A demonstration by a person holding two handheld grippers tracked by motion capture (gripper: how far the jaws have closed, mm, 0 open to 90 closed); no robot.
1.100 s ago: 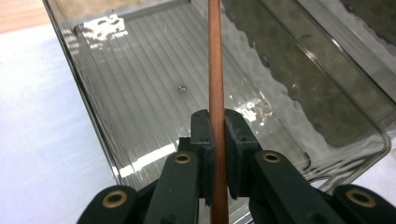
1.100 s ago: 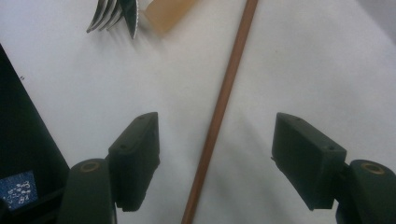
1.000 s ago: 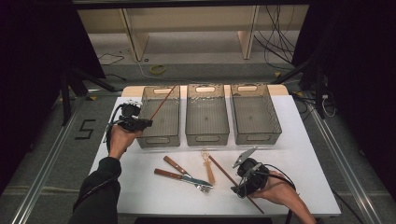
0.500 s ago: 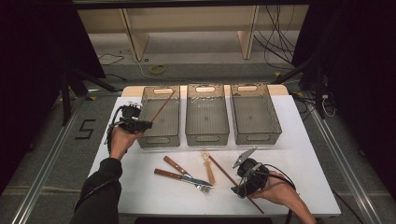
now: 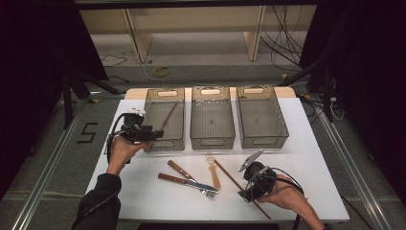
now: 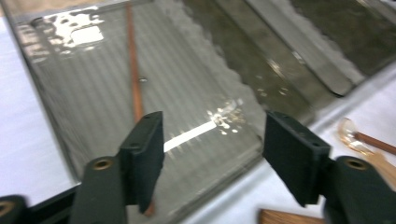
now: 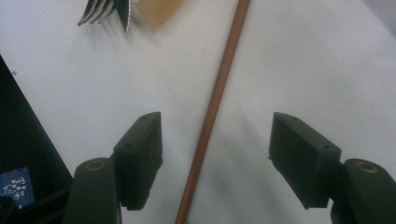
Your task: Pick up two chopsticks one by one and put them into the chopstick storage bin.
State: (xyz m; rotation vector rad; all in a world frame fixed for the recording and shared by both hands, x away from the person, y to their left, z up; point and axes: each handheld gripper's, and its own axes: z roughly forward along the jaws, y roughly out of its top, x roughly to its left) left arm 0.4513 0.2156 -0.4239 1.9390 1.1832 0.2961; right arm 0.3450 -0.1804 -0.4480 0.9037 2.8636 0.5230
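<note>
Brown chopstick (image 7: 212, 112) lying flat, long axis diagonal, between open right tongs (image 7: 215, 156)

A white table (image 5: 306, 143) sits at the centre of the frame on a grey floor (image 5: 43, 158), where a black "5" (image 5: 87, 132) is marked at left. Metal rails (image 5: 45, 167) run along both sides. At the top stands a pale wooden shelf (image 5: 191, 19). Cables (image 5: 282, 43) trail at upper right; a yellow-green loop (image 5: 161, 71) lies at upper centre. The left and right edges are dark.
</note>
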